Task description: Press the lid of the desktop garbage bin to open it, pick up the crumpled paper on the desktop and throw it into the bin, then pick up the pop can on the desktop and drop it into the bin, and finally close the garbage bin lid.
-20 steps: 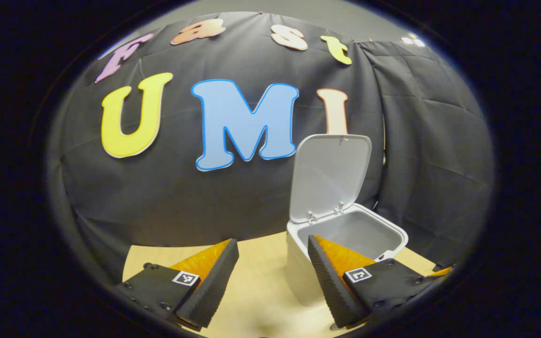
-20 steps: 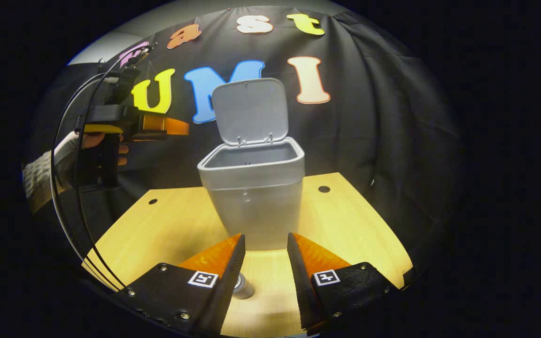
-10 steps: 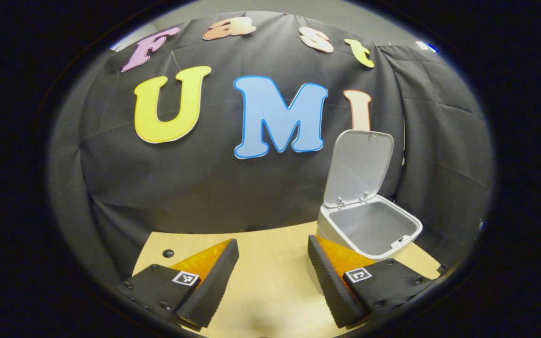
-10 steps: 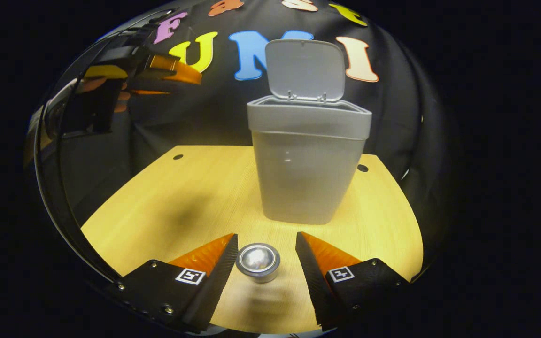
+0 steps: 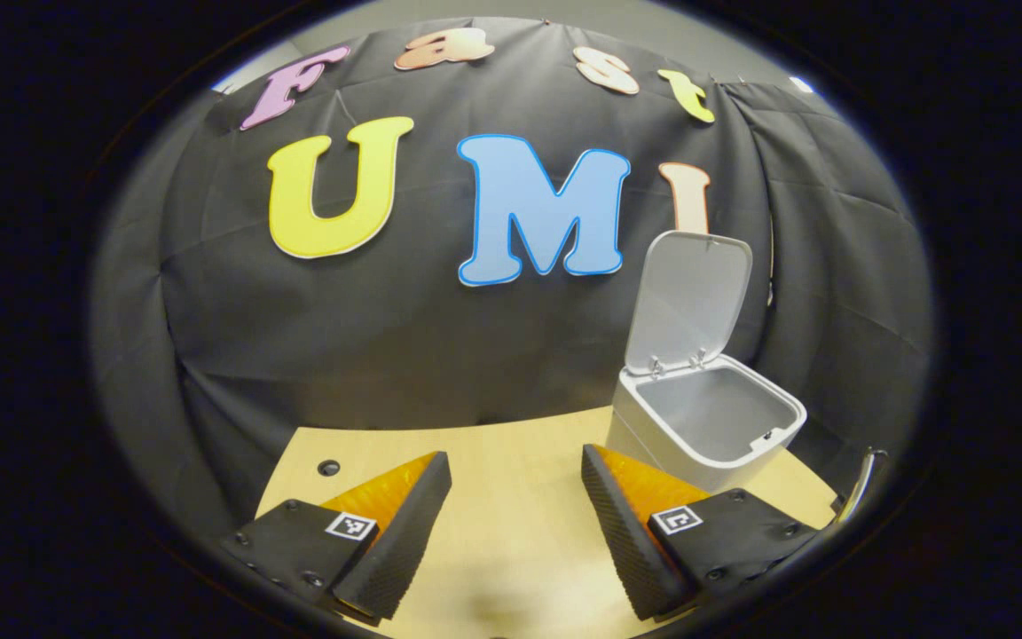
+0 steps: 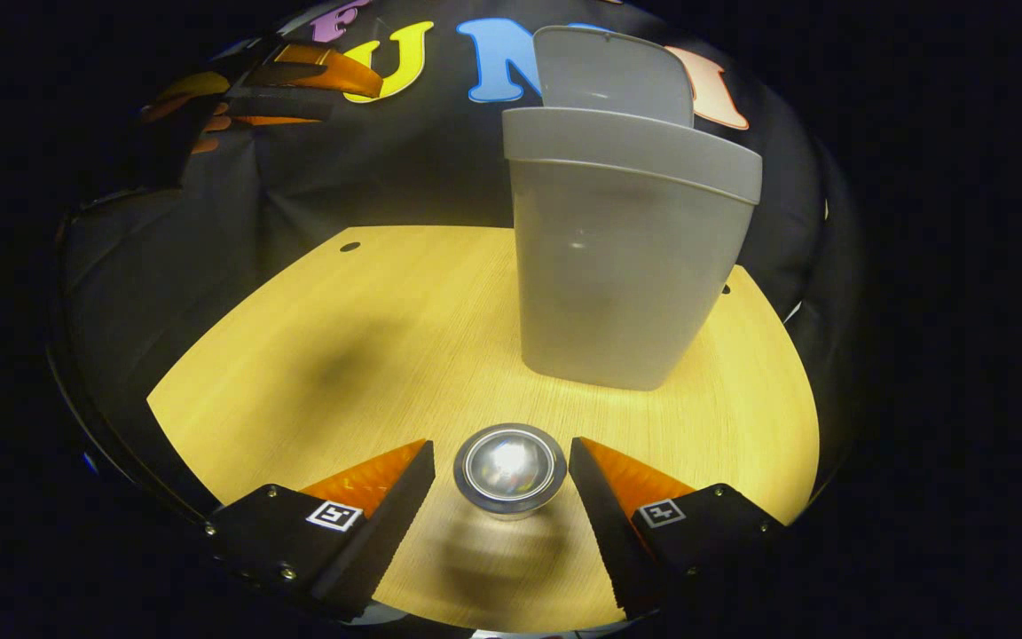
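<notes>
Right gripper view: my right gripper [image 6: 500, 484] hangs low over the wooden desktop [image 6: 316, 355] with its fingers spread apart. The pop can [image 6: 509, 469] stands upright on the desktop between the two fingers, its shiny top facing the camera; I see a narrow gap on each side, so neither finger presses on it. Just beyond the can stands the garbage bin [image 6: 622, 257], a pale grey tub, its lid [image 6: 613, 75] raised upright behind the rim. At the upper left of this view I see my left gripper [image 6: 298, 75], held high above the desktop and well apart from the bin; the hand [image 6: 200, 133] behind it is blurred.

Left gripper view: my left gripper [image 5: 515, 524] is held above the desktop [image 5: 511, 524], fingers spread apart with nothing between them. The garbage bin [image 5: 706, 426] stands to the right, just beyond the right finger, with the lid [image 5: 688, 297] tipped back against the black cloth wall [image 5: 342, 355]. I look down into the bin from here; the part of its inside that I can see is bare grey.
</notes>
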### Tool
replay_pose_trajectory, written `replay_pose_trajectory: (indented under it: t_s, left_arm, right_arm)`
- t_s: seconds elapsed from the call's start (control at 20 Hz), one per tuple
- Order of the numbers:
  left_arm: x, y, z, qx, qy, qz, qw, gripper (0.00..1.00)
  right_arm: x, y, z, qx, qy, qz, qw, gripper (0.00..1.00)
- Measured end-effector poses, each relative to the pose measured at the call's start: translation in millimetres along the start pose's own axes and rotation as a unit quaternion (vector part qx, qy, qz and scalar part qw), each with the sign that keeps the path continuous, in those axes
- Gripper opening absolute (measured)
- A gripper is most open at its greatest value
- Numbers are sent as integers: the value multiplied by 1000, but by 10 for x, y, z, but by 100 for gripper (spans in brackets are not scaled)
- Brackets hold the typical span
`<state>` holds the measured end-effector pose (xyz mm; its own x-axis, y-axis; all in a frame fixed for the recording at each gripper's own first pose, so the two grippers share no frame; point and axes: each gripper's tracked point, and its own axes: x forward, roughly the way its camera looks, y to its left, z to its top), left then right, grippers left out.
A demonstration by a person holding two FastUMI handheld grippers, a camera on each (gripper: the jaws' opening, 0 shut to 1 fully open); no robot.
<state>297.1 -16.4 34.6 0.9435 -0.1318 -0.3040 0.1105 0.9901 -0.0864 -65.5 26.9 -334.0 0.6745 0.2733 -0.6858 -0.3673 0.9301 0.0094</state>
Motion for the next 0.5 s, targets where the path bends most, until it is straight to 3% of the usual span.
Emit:
replay_pose_trajectory:
  t_s: [0.2, 0.25, 0.35, 0.5]
  left_arm:
    - [-16, 65, -17, -3, 2, 6, 1000, 99]
    - [-16, 76, -21, -3, 2, 7, 1000, 94]
    - [-16, 89, -14, -2, 2, 7, 1000, 95]
    - [-3, 66, -16, -3, 3, 5, 1000, 99]
  right_arm:
    - [116, -25, -73, 4, 15, -2, 1000, 97]
    - [118, -32, -70, 5, 17, -2, 1000, 96]
    - [132, -21, -64, 11, 20, 3, 1000, 85]
    - [107, -30, -22, 14, 17, 3, 1000, 83]
